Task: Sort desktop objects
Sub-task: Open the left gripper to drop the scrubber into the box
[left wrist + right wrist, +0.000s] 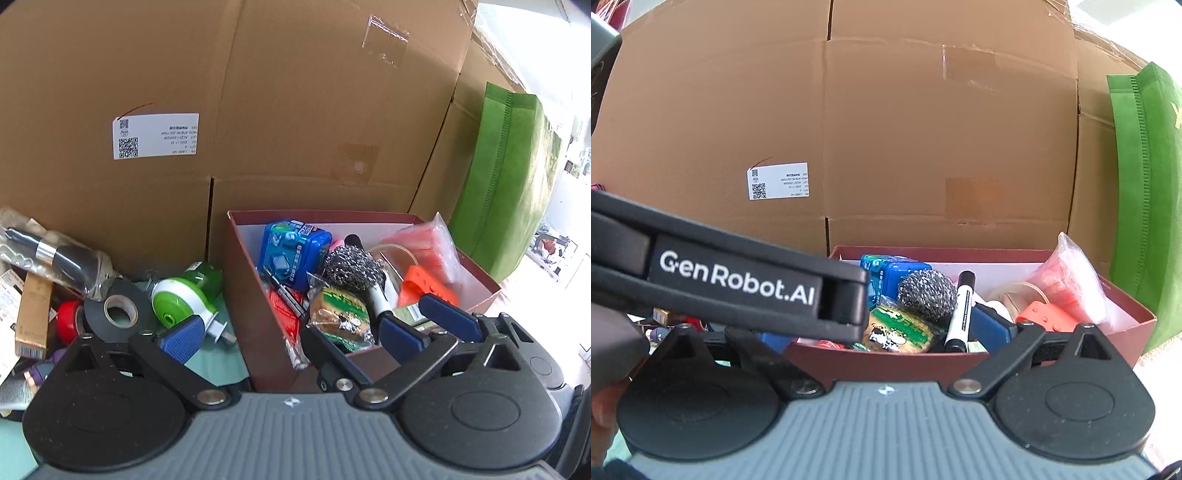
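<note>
A dark red box [247,295] [871,363] holds a blue tin [291,251], a steel scourer [352,264] [925,293], a packed sponge [341,314] [897,330], a black-and-white marker [373,295] [960,314], an orange piece [424,284] and a pink bag [428,240]. My left gripper [291,336] is open over the box's near left corner, one blue pad [183,338] outside, one [400,338] inside by the marker. My right gripper [882,332] is open at the box's front wall; its left finger is hidden behind the left gripper's body [738,284].
Left of the box lie a green-and-white plug-in device [184,295], a black tape roll [118,314], a red roll [68,319], a bagged black tool [55,254] and small cartons. Large cardboard boxes [258,110] stand behind. A green bag [513,184] stands at the right.
</note>
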`<state>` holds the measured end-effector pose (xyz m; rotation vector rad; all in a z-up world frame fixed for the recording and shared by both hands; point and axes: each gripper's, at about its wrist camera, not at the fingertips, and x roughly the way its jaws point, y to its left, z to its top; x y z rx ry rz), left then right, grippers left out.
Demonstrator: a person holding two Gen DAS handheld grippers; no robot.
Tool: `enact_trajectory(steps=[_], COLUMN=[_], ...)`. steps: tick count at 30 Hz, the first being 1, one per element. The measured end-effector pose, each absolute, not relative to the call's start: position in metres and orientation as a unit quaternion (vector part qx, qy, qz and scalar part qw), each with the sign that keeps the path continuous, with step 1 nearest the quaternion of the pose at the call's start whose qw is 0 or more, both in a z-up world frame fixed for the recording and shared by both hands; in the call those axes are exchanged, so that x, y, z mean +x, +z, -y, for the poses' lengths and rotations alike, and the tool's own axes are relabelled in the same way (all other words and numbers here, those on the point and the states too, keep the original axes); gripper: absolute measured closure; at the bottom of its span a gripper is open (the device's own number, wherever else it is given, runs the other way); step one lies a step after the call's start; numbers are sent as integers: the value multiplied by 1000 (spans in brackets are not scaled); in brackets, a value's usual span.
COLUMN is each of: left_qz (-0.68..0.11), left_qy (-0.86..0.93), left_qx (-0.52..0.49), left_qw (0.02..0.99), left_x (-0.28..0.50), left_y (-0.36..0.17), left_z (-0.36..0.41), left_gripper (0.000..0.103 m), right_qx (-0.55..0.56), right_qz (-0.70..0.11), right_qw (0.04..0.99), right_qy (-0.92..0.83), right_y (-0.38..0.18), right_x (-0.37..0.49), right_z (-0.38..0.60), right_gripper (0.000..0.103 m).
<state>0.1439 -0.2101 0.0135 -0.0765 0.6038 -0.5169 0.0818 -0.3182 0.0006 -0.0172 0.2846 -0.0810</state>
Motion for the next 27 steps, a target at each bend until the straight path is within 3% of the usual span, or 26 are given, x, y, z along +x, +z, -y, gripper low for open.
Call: enact_trajectory(steps=[10, 27], left_qz=[-286, -273], left_qy=[-263, -180], left_qx=[-50, -104], left_qw=[920, 939], left_x=[116, 49], left_y=[14, -14], left_z=[198, 100], left_gripper=[0, 0], right_qx=[-11, -38], right_qz=[-137, -152], right_qw=[990, 983], right_qy=[-30, 92], right_y=[7, -7], right_x=[55, 16], right_z=[294, 201], right_gripper=[7, 7])
